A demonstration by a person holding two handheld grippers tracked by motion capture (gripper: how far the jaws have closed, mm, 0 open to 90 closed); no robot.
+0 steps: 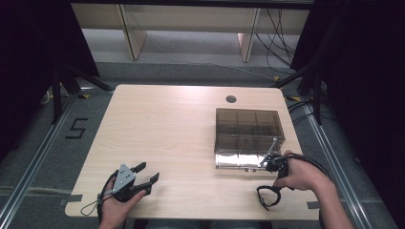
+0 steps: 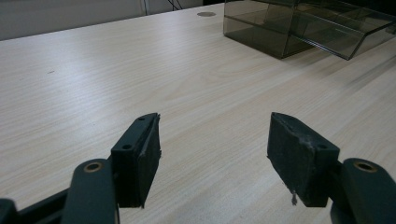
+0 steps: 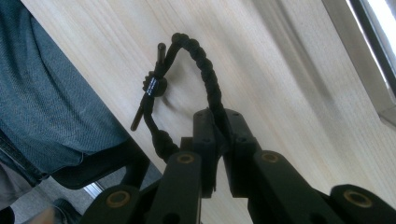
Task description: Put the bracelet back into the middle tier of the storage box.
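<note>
Pinched between the right gripper's point(image 3: 218, 154) fingers, a black braided cord bracelet point(image 3: 187, 88) hangs at five o'clock, beside the smoked clear plastic drawer box point(image 1: 248, 136), not yet stowed; left gripper point(image 1: 145, 175) gapes empty.

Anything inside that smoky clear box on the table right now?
The box shows inner dividers through its tinted walls, and the compartments look bare. Glare on its near front hides the lowest part. The black braided bracelet is outside it, pinched in the right claw.
</note>
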